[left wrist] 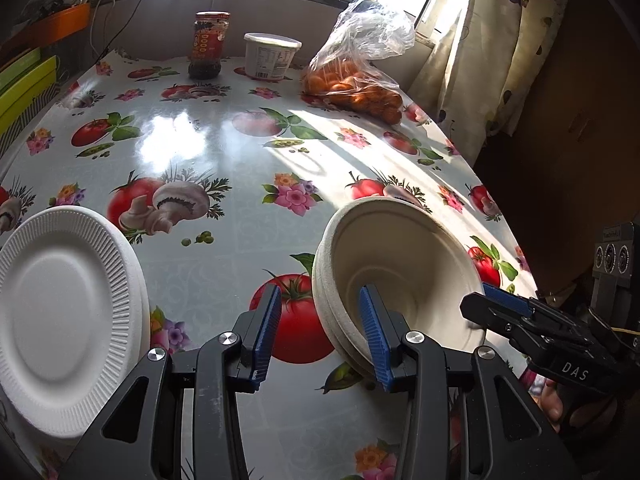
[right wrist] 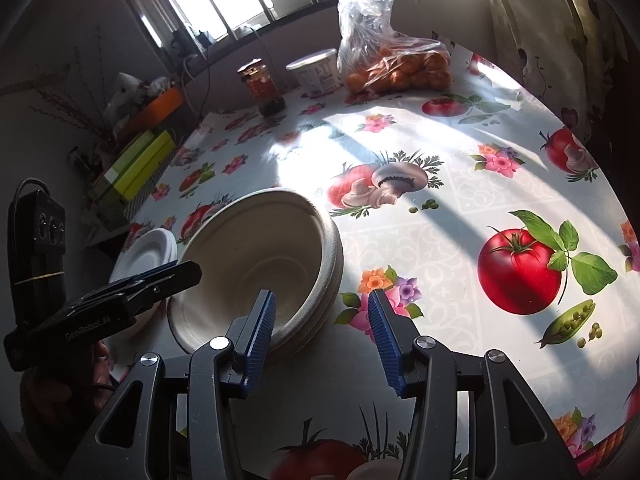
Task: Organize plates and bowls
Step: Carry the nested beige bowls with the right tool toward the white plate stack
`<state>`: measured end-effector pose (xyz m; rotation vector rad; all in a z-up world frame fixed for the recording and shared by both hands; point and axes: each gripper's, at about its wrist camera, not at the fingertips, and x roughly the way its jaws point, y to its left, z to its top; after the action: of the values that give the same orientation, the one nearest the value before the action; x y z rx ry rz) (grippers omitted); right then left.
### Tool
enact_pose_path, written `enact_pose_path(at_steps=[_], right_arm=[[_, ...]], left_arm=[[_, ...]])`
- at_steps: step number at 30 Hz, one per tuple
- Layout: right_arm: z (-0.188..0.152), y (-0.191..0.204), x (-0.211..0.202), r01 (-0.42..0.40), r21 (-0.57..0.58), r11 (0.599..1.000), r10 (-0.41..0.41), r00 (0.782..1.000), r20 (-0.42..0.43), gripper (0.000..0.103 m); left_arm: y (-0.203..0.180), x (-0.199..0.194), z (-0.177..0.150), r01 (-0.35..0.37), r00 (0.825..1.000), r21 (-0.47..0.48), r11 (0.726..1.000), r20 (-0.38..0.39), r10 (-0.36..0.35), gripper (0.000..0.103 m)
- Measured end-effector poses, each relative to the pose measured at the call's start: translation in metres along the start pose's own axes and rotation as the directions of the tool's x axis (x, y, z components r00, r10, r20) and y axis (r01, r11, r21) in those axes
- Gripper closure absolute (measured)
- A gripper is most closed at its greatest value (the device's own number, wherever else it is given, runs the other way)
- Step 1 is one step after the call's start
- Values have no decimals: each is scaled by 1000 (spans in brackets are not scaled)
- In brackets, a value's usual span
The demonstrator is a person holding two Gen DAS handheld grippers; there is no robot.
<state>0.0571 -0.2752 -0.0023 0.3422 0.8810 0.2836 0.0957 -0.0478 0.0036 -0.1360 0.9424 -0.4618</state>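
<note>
A stack of off-white paper bowls (left wrist: 400, 264) sits on the counter (left wrist: 224, 240), which is covered in an oilcloth printed with tomatoes, mushrooms and flowers. The left gripper (left wrist: 322, 336) has its fingers about halfway apart, astride the bowls' near left rim: one blue finger is inside the top bowl, the other outside over the cloth, and neither pad presses on the rim. The right gripper (right wrist: 320, 340) is likewise about half open at the bowls' right rim, one finger just inside, the other over the cloth, with no grip. To the left of the bowls, a little apart, lies a stack of white foam plates (left wrist: 68, 312). At the far edge, near the window, stand a sauce jar (left wrist: 208, 44), a white tub (left wrist: 270, 56) and a plastic bag of oranges (left wrist: 356, 80).
</note>
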Motion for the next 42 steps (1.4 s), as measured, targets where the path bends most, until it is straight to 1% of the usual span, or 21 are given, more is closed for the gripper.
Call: enact_pose_path(at_steps=[3,8,10,13,16,19,27,42], right_arm=[[1,0,3,-5,-2,1000,5,1000,-5,56],[-1,3,4,-39,-5,999,39,999,-4,66],[-2,4,5,-46,-3,999,46,999,-7,68],[-2,4,6,-48,0,999,48,999,-4,69],[-2,3,6,-50,4,999,50,999,-3,71],[-2,3,6,-52,5,999,52,999,-3,73],[-3,1,5,-48,15,999,48,999,3,76],[-2,4,2,-43,22,999,43,999,6,77]], left_arm=[[1,2,-1,11,1000,-13,1000,-1,-11,61],[-3,2,-2,16,1000,-2,1000,8,-16,61],[-3,2,-3,20,1000,-1,1000,10,-20,61],[-3,3,-2,23,1000,-2,1000,11,-23,61],[-4,4,-3,28,1000,0,1000,9,-28,69],[-5,6,-3,32,999,0,999,2,-32,70],[-5,5,-5,26,1000,-5,1000,6,-26,75],[-5,2,-3,14,1000,-14,1000,6,-14,75]])
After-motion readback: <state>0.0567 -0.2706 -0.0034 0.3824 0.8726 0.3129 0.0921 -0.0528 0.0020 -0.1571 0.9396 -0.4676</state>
